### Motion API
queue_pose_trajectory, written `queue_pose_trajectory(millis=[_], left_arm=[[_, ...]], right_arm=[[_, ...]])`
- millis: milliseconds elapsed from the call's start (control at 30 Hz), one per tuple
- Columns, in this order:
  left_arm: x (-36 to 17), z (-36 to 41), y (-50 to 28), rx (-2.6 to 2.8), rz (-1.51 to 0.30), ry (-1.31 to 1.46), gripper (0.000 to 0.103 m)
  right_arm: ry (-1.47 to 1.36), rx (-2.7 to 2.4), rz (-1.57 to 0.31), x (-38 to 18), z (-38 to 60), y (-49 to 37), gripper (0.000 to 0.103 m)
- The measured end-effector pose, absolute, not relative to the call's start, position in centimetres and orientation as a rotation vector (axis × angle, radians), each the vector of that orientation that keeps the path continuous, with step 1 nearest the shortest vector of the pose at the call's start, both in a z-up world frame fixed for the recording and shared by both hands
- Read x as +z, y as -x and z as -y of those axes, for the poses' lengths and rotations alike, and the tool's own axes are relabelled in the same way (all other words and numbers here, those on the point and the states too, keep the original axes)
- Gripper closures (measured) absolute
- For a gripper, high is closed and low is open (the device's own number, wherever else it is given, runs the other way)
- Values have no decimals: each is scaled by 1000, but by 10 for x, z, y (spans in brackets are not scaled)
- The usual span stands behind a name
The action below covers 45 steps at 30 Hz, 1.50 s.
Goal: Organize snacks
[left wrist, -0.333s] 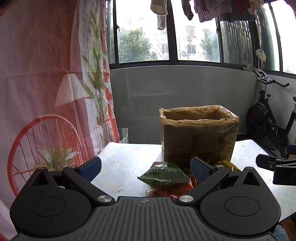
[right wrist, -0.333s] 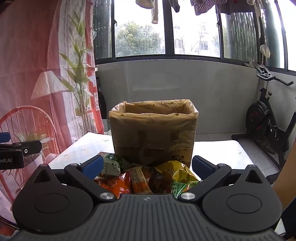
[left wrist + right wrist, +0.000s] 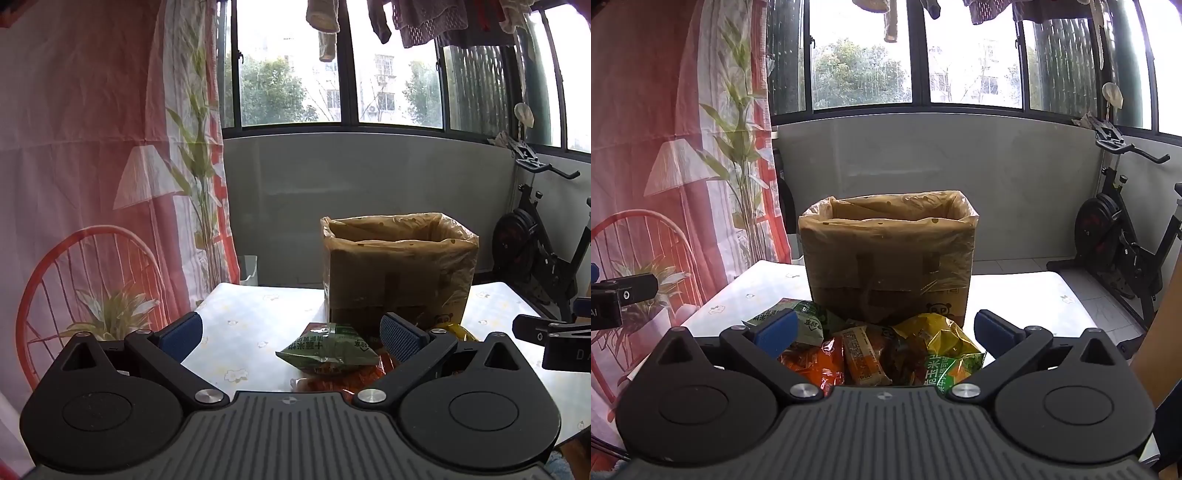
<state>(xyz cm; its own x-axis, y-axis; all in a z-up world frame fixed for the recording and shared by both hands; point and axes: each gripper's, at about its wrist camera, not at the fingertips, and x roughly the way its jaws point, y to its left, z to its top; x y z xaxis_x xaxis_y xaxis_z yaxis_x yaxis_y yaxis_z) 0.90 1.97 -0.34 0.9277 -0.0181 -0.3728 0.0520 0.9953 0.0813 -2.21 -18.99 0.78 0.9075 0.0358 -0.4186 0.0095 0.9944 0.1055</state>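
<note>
A cardboard box (image 3: 399, 273) (image 3: 890, 266) lined with a brownish plastic bag stands upright on the white table (image 3: 255, 314) (image 3: 1015, 295). Snack packets lie in a heap in front of it: a green packet (image 3: 328, 349) (image 3: 809, 321), an orange packet (image 3: 816, 362), a brown-orange one (image 3: 868, 354) and a yellow-green corn chip bag (image 3: 945, 347). My left gripper (image 3: 291, 338) hovers open just short of the green packet. My right gripper (image 3: 886, 334) is open above the heap, nothing between its pads. Each gripper's tip shows at the edge of the other's view.
A pink printed curtain (image 3: 92, 166) (image 3: 665, 147) hangs at the left. An exercise bike (image 3: 539, 254) (image 3: 1123, 240) stands at the right beyond the table. Windows with hanging laundry (image 3: 424, 22) run along the back wall. A small white bin (image 3: 248, 269) sits behind the table.
Both views have shifted only slightly; the box and packets sit where they were, and both grippers stay open.
</note>
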Motion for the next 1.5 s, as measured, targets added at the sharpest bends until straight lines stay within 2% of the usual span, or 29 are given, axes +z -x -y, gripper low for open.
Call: queue_pose_trajectory(millis=[1500], left_arm=[[-1, -14, 8, -20, -377, -54, 0]], right_arm=[[-115, -39, -449, 1, 186, 17, 0]])
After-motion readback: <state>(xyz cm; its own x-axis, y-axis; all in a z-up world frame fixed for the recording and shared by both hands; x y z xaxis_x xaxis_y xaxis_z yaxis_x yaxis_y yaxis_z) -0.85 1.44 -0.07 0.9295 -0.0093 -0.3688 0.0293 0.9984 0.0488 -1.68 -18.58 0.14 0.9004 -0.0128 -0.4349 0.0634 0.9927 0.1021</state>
